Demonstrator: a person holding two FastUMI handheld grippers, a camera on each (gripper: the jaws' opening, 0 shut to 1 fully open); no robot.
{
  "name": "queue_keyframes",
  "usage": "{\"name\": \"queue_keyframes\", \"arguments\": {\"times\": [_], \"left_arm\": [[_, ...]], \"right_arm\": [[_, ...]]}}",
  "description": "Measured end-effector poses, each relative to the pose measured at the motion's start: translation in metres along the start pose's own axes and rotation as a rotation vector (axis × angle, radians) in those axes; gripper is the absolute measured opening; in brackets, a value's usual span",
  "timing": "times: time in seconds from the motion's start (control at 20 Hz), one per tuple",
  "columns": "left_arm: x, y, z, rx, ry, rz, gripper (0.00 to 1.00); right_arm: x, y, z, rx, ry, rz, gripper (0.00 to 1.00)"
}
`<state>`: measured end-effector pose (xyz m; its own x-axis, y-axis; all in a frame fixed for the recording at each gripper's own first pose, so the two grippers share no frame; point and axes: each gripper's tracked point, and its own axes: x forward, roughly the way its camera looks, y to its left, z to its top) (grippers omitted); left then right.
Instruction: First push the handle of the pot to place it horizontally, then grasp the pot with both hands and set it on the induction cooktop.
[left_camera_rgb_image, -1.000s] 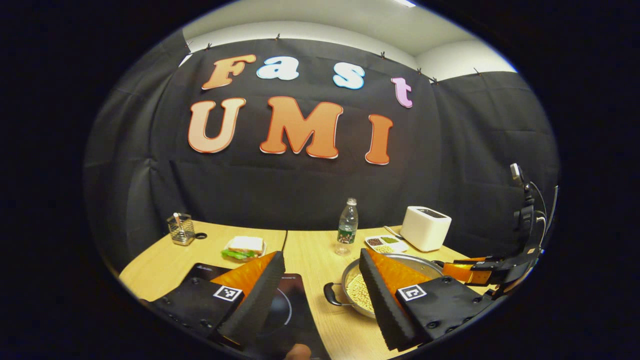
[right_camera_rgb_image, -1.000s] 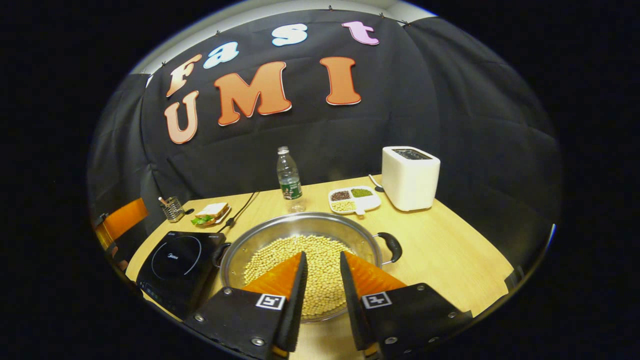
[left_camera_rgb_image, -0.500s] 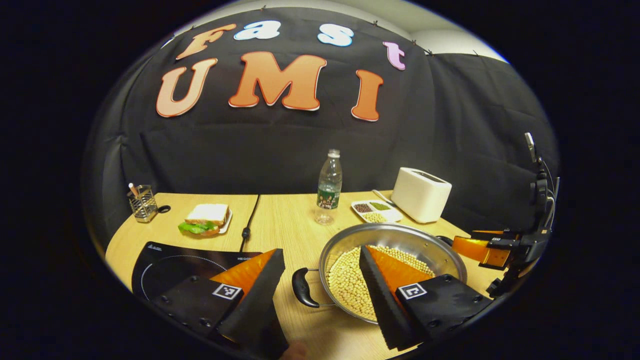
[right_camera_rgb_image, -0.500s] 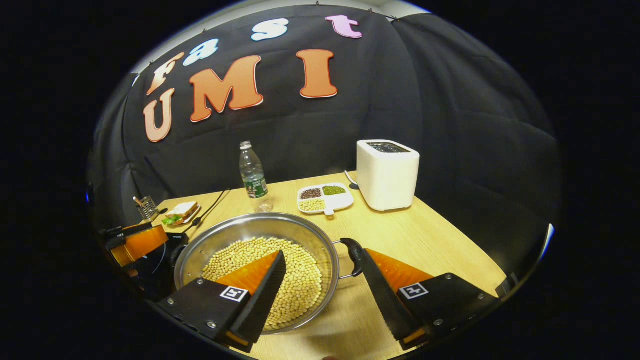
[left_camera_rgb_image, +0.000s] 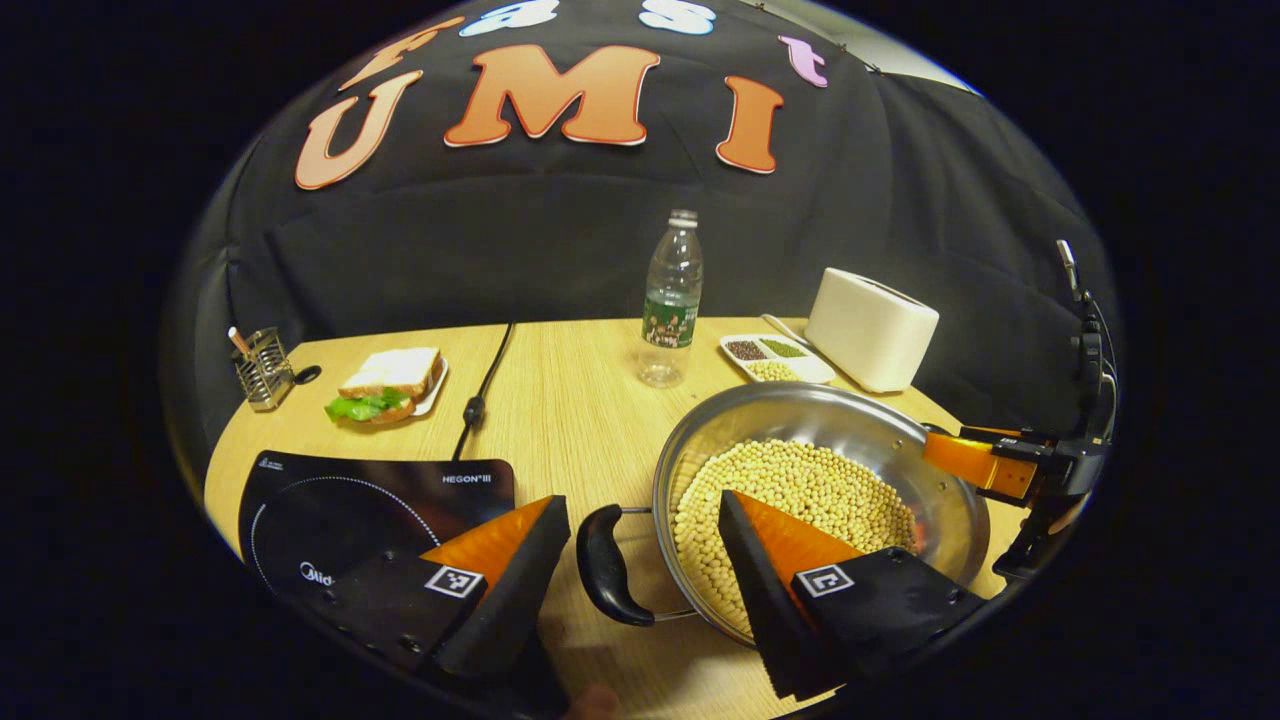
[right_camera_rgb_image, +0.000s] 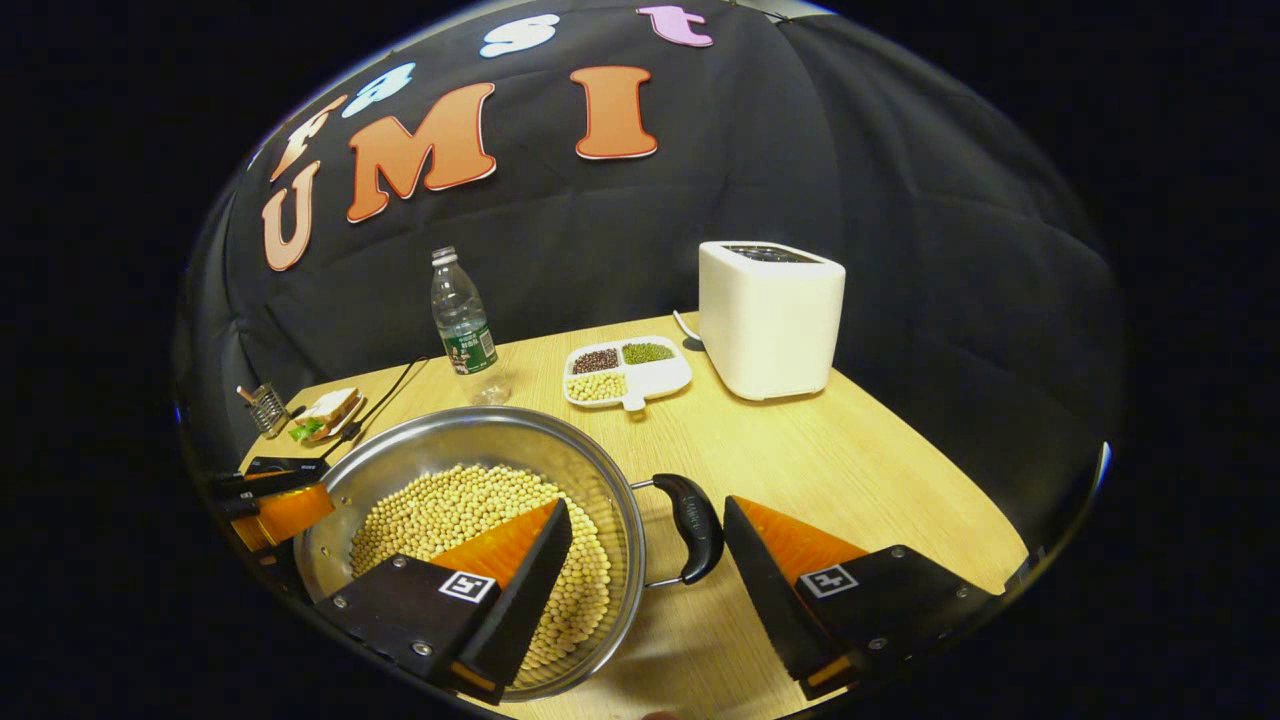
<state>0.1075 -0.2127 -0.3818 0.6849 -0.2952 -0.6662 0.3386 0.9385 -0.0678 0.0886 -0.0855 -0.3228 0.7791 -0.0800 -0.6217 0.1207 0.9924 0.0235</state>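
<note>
Your left gripper (left_camera_rgb_image: 640, 560) is spread wide, its jaws straddling the pot's left handle (left_camera_rgb_image: 603, 578); nothing is pinched. Your right gripper (right_camera_rgb_image: 645, 560) is spread likewise, bracketing the right handle (right_camera_rgb_image: 692, 528), no contact visible.

Change over the last second: both grippers have dropped and closed in on the pot (right_camera_rgb_image: 420, 455). The right one was centred over the beans (right_camera_rgb_image: 450, 510) and has shifted out to the handle, opening as it went. The left one has slid from the cooktop side onto its handle. My reading: handles lie level and the push is done; the two-handed grasp comes next.

The pot sits on the wooden table (right_camera_rgb_image: 850, 470), beside the cooktop (left_camera_rgb_image: 340, 505), not on it.

Farther back: a water bottle (left_camera_rgb_image: 671, 300), bean tray (right_camera_rgb_image: 625, 372), toaster (right_camera_rgb_image: 770, 315), sandwich plate (left_camera_rgb_image: 390, 380), wire holder (left_camera_rgb_image: 260, 358), and a black cloth wall.
</note>
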Motion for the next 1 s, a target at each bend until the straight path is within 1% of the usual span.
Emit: {"name": "queue_keyframes", "arguments": {"times": [0.15,0.25,0.3,0.35,0.4,0.45,0.5,0.55,0.6,0.65,0.7,0.75,0.8,0.85,0.9,1.0], "left_arm": [[0.011,-0.003,-0.007,-0.039,0.045,-0.019,0.98],[0.014,-0.006,-0.02,-0.062,0.105,-0.033,0.98],[0.016,-0.006,-0.022,-0.063,0.121,-0.024,0.99],[0.018,-0.005,-0.022,-0.056,0.119,-0.019,0.92],[0.018,-0.004,-0.023,-0.043,0.129,-0.017,0.89],[0.02,0.0,-0.024,-0.04,0.133,0.003,0.87],[0.02,-0.002,-0.025,-0.037,0.162,-0.003,0.83],[0.019,0.001,-0.026,-0.05,0.169,0.005,0.81],[0.019,0.001,-0.021,-0.076,0.161,0.004,0.8],[0.02,0.002,-0.023,-0.108,0.167,0.001,0.73],[0.017,0.003,-0.024,-0.139,0.176,-0.001,0.69],[0.014,0.003,-0.027,-0.157,0.185,-0.007,0.65],[0.009,0.003,-0.027,-0.167,0.191,-0.008,0.66],[0.001,0.005,-0.024,-0.166,0.185,-0.004,0.65],[-0.005,0.008,-0.019,-0.159,0.168,0.0,0.66],[-0.018,0.014,-0.003,-0.139,0.122,0.011,0.65]], "right_arm": [[0.01,-0.003,-0.008,-0.004,0.027,-0.009,0.95],[0.013,-0.002,-0.013,0.001,0.049,-0.005,0.95],[0.015,-0.001,-0.014,0.006,0.055,0.001,0.95],[0.017,-0.001,-0.016,0.011,0.059,0.006,0.95],[0.019,-0.002,-0.016,0.015,0.061,0.001,0.94],[0.021,-0.004,-0.019,0.02,0.066,-0.007,0.93],[0.023,-0.01,-0.02,0.019,0.067,-0.028,0.87],[0.026,-0.011,-0.021,0.029,0.067,-0.023,0.78],[0.014,-0.01,-0.018,0.04,0.071,-0.02,0.68],[0.018,-0.01,-0.02,0.05,0.079,-0.019,0.66],[0.017,-0.008,-0.022,0.05,0.089,-0.017,0.62],[0.016,-0.007,-0.023,0.047,0.093,-0.013,0.61],[0.011,-0.005,-0.023,0.047,0.093,-0.009,0.6],[0.005,-0.002,-0.023,0.047,0.096,-0.007,0.59],[-0.002,-0.002,-0.022,0.05,0.091,-0.003,0.59],[-0.013,0.008,-0.014,0.063,0.075,0.013,0.58]]}}
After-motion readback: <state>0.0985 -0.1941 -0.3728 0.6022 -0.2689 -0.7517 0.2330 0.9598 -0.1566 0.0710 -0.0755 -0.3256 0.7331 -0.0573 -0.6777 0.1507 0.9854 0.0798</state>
